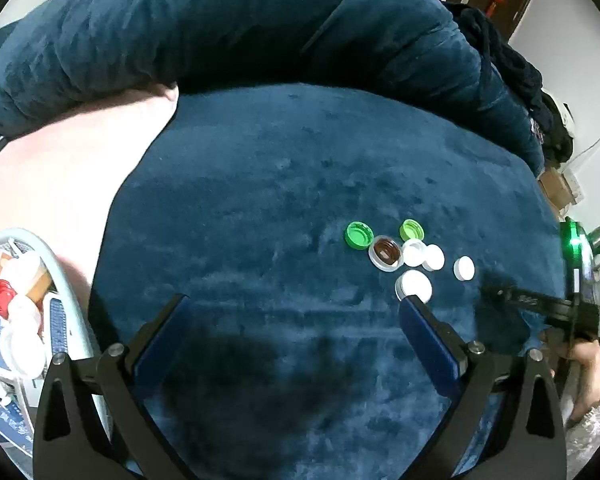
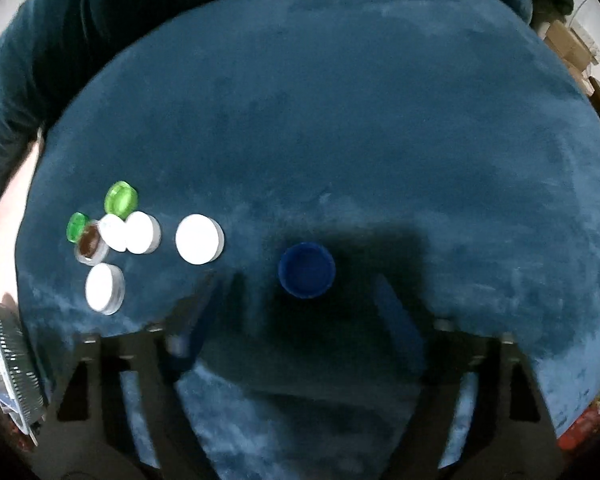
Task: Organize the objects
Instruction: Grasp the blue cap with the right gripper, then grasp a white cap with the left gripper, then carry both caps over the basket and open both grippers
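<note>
Loose bottle caps lie on a dark blue plush cloth (image 1: 260, 200). In the left wrist view a cluster holds two green caps (image 1: 359, 235), a brown cap (image 1: 386, 253) inside a clear lid, and several white caps (image 1: 414, 285). My left gripper (image 1: 296, 308) hangs open over bare cloth, its right fingertip just below the nearest white cap. In the right wrist view a blue cap (image 2: 307, 264) lies hollow side up, just ahead of my right gripper (image 2: 300, 298). Its blurred fingers (image 2: 394, 304) stand apart on either side, not touching the cap. The right gripper (image 1: 496, 293) also shows at the left view's right edge.
A pale basket (image 1: 66, 280) at the left edge holds white and red caps and small packets. A rolled blue blanket (image 1: 220, 28) runs along the back. A hand (image 1: 584, 364) holds the right gripper. In the right view the cap cluster (image 2: 140, 234) lies to the left.
</note>
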The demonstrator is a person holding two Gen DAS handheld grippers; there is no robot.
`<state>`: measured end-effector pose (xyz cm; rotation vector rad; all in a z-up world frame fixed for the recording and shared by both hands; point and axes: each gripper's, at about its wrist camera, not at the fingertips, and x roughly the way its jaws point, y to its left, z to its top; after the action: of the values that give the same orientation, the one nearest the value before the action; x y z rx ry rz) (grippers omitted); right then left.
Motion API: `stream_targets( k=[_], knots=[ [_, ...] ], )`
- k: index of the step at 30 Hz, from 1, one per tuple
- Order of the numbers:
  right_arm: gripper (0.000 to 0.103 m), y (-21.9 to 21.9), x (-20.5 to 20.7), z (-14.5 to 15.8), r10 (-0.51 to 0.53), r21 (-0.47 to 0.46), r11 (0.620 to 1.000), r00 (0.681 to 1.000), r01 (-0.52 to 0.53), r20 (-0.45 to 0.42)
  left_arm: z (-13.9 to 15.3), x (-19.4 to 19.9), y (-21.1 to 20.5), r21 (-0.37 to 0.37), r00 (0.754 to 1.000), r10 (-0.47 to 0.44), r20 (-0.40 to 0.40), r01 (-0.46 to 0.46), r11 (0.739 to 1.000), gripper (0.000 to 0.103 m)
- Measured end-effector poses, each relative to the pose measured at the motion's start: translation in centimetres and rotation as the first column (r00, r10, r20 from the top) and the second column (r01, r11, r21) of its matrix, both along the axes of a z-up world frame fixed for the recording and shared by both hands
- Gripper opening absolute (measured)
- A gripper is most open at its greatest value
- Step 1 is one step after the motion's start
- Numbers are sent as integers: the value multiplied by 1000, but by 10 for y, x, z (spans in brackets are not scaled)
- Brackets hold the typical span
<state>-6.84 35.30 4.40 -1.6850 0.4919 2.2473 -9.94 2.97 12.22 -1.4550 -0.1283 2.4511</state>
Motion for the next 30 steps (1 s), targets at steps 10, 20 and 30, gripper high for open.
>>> stream_targets(
  k=[10,20,30],
  knots=[
    [30,12,26,29,-39,-89,995,996,32,-77,-30,17,58,-8,987,-149,59,150,989,102],
    [31,13,72,56,-130,-184,978,981,102,-148,-66,53,138,-52,969,-247,-20,245,968,99],
    [31,-15,67,54,-86,-153,986,986,63,-143,-84,44,146,-18,955,-296,30,297,955,30]
  ],
)
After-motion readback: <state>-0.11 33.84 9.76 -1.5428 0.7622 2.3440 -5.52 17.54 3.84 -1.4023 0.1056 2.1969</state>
